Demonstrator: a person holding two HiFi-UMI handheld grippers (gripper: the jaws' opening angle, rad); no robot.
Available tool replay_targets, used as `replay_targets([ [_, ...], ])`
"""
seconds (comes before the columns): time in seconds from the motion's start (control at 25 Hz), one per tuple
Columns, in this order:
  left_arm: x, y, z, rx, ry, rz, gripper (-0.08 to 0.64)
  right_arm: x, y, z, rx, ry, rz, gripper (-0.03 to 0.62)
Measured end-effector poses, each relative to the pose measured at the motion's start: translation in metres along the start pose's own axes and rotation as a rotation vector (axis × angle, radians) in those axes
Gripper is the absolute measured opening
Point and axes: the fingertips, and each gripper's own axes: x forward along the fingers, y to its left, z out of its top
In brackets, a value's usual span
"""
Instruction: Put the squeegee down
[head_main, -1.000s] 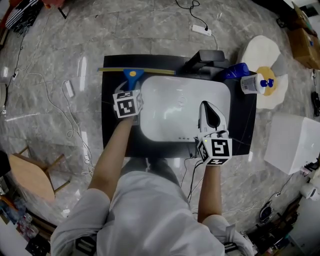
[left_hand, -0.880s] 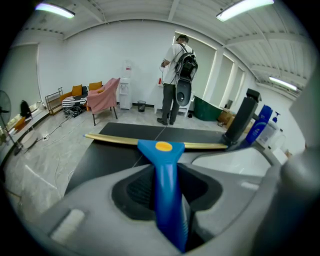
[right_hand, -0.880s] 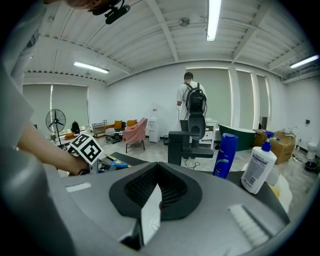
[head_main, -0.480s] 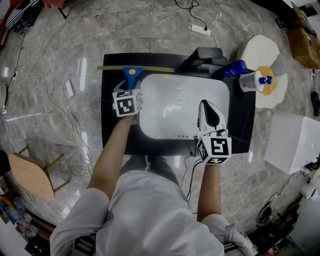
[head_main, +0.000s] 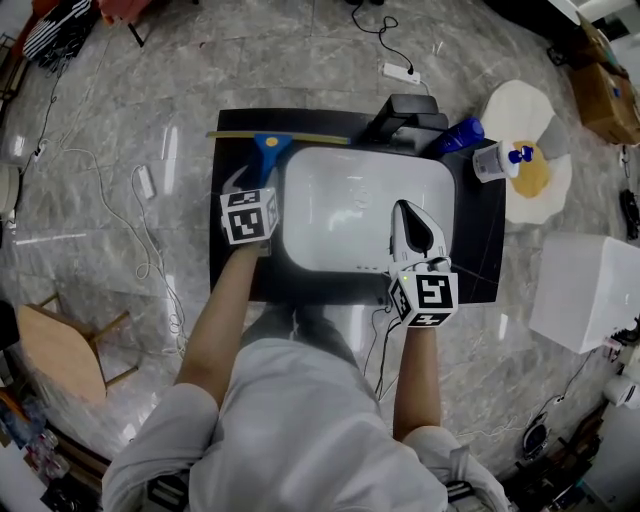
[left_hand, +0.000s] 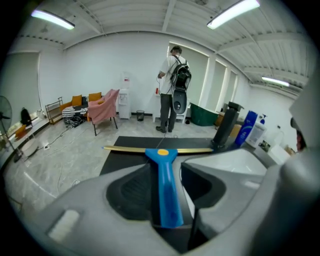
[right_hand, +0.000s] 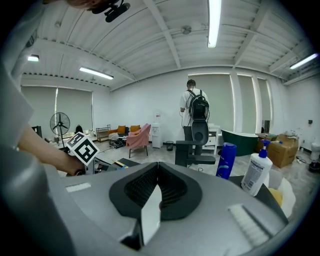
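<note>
- Blue-handled, yellow-bladed squeegee (head_main: 268, 146) lies on the black rectangular mat (head_main: 225, 275), with its handle end between the just-opened jaws of the left gripper (head_main: 256, 190).
- White rounded basin (head_main: 345, 205): right of that gripper, under the right gripper (head_main: 410, 225).
- Blue bottle (head_main: 456, 136): beyond the right gripper.

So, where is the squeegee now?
In the head view, the squeegee lies far left on the black countertop, beside the white basin, its handle between the left gripper's jaws, which have just been opening.

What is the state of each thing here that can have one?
squeegee: lying on the black mat
left tongs: open around the squeegee handle, jaws have just been opening
right tongs: shut, empty
pump bottle: upright
blue bottle: upright
</note>
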Motion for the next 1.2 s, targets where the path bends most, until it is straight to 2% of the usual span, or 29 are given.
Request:
replay_targets([
  [0.08,-0.015,0.0,0.002,0.019,-0.02,0.008,0.19,-0.008,0.004,0.003,0.001,-0.009,0.001,0.003],
  [0.2,-0.042,-0.004,0.007,0.09,-0.063,0.025,0.161,-0.021,0.011,0.01,0.009,-0.026,0.004,0.003],
  [0.36,-0.076,-0.002,0.014,0.079,-0.124,0.049,0.098,-0.036,0.021,0.019,0.001,-0.05,0.012,0.003],
  [0.52,-0.105,-0.006,0.021,0.094,-0.171,0.057,0.075,-0.05,0.03,0.025,-0.006,-0.064,0.02,0.003],
  [0.76,-0.139,-0.001,0.016,0.085,-0.203,0.087,0.004,-0.069,0.038,0.033,-0.013,-0.085,0.028,0.003],
  [1.2,-0.195,0.006,0.024,0.062,-0.29,0.113,-0.003,-0.087,0.051,0.043,-0.023,-0.114,0.055,0.003],
])
